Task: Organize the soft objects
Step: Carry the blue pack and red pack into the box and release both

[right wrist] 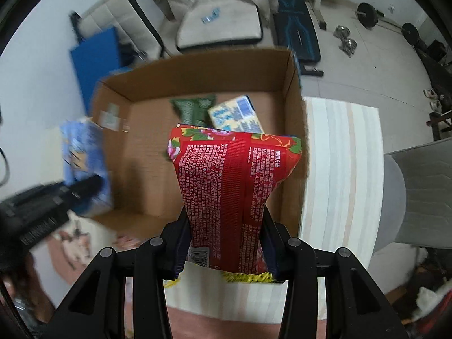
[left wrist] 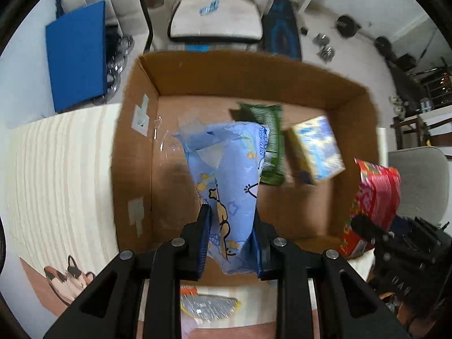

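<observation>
Left hand-held gripper (left wrist: pixel 230 236): clenched on 1 blue cartoon-print soft pack (left wrist: pixel 226 175), hanging over the open cardboard box (left wrist: pixel 135 152).
Right hand-held gripper (right wrist: pixel 226 243): grasping 1 red floral soft pack (right wrist: pixel 228 186), above the box's right side.
Box contents: 1 green pack (left wrist: pixel 269 141) just beside 1 yellow-blue pack (left wrist: pixel 317 149), on the box floor.

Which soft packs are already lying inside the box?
The green pack and yellow-blue pack lie inside the cardboard box; the others hang gripped.
</observation>
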The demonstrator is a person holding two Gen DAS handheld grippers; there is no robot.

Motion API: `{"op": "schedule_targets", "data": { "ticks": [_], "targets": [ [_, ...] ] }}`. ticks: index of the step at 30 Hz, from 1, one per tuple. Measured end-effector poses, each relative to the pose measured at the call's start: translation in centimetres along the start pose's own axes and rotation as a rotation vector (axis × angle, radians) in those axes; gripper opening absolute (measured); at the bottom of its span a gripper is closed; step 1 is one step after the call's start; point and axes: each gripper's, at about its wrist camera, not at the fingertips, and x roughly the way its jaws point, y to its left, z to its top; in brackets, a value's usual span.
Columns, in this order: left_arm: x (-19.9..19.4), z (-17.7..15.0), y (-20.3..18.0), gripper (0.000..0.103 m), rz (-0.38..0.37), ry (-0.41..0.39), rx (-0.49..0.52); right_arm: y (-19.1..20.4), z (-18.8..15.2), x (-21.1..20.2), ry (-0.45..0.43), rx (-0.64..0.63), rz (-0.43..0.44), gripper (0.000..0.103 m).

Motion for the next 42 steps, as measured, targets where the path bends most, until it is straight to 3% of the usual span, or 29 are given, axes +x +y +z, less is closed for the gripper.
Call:
{"op": "schedule_targets", "data": {
  "ticks": [8,18,27,30,34,37,40,42],
  "targets": [
    [8.5,4.8,0.6,0.022,0.108,0.117,0.029,0.8,0.8,8.1,0.173,-0.018,-0.085,0.046],
    [10.9,9.2,-1.8,0.023,0.13,0.117,0.078,-0.4,1.0,12.7,0.245,0.042,-0.104,0.046],
    [11.0,9.9,-3.4,0.027,0.144,0.128,0.108,-3.2,1.3,11.8,0.209,0.107,-0.088,0.047],
    [10.1,9.7,-2.7,0.031,0.141,0.135,0.097,-3.5,1.2,11.5,0.206,0.105,-0.09,0.051],
    [8.3,8.9,-2.2,0.037,0.117,0.132,0.091,-2.5,1.5,10.4,0.193,0.097,-0.061,0.067],
    [6.1,7.9,-1.6,0.044,0.074,0.108,0.078,-1.8,1.4,8.4,0.156,0.075,-0.058,0.077],
    [3.6,6.5,-1.3,0.056,0.053,0.059,0.079,-1.4,0.9,6.0,0.12,0.052,-0.059,0.077],
    [2.2,5.5,-1.0,0.071,0.043,0.033,0.075,-1.3,0.4,4.6,0.102,0.04,-0.058,0.077]
  ]
}}
